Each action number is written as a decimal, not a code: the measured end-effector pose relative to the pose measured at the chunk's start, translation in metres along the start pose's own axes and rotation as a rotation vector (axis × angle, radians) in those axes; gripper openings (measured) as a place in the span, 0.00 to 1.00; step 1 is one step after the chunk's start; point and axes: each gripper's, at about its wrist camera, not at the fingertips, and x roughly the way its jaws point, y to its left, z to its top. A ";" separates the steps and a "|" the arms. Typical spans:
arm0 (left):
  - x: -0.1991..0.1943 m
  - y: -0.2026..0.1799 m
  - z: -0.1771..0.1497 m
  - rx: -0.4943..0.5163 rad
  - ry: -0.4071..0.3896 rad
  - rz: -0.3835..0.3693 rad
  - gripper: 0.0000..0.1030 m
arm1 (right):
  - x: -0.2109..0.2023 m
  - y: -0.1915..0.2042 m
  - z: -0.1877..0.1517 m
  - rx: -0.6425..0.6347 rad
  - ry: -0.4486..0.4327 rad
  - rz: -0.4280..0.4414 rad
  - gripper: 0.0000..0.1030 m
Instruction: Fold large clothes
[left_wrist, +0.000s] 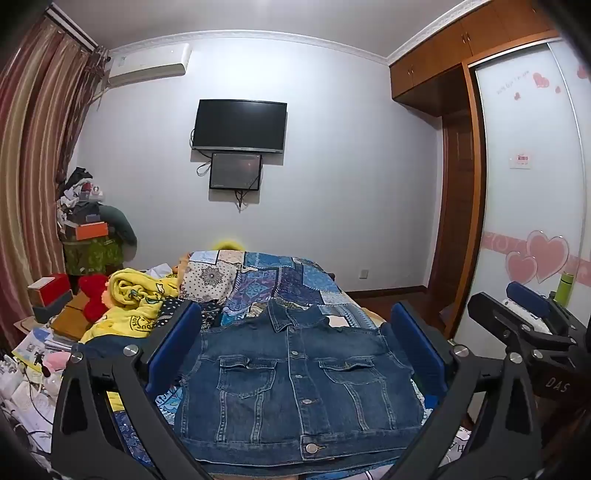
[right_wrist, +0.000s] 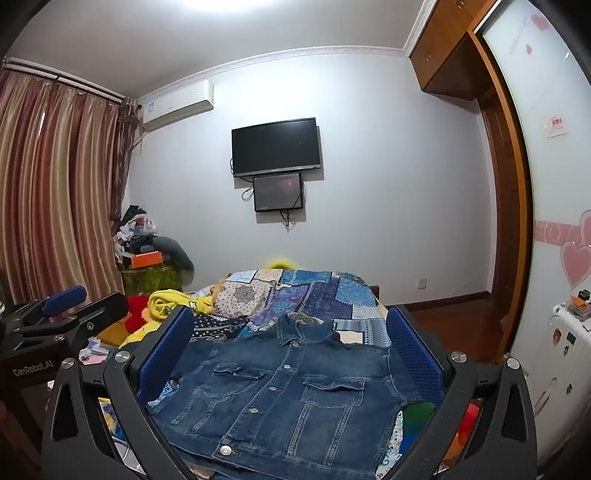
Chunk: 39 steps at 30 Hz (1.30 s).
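A blue denim jacket (left_wrist: 295, 384) lies flat and buttoned, front up, on the patchwork bedspread (left_wrist: 266, 280), with its sleeves tucked out of sight. My left gripper (left_wrist: 295, 325) hovers above its near part, open wide, blue pads to either side and nothing between them. In the right wrist view the same jacket (right_wrist: 291, 398) lies below my right gripper (right_wrist: 290, 328), which is also open and empty. The right gripper (left_wrist: 532, 317) shows at the right edge of the left wrist view, and the left gripper (right_wrist: 70, 306) shows at the left of the right wrist view.
A yellow printed blanket (left_wrist: 136, 299) and a red plush item (left_wrist: 92, 295) lie left of the jacket. Boxes and papers (left_wrist: 33, 354) crowd the left side. A wardrobe with heart stickers (left_wrist: 535, 221) stands right. A TV (left_wrist: 240, 125) hangs on the far wall.
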 end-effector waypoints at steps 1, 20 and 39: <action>0.000 0.000 0.000 -0.003 0.000 0.001 1.00 | 0.000 0.000 0.000 -0.003 0.003 0.000 1.00; 0.007 0.000 -0.003 0.000 0.017 0.010 1.00 | 0.002 -0.005 -0.001 0.023 0.009 -0.004 1.00; 0.009 0.004 -0.003 -0.015 0.027 0.017 1.00 | 0.001 -0.006 0.000 0.030 0.011 -0.003 1.00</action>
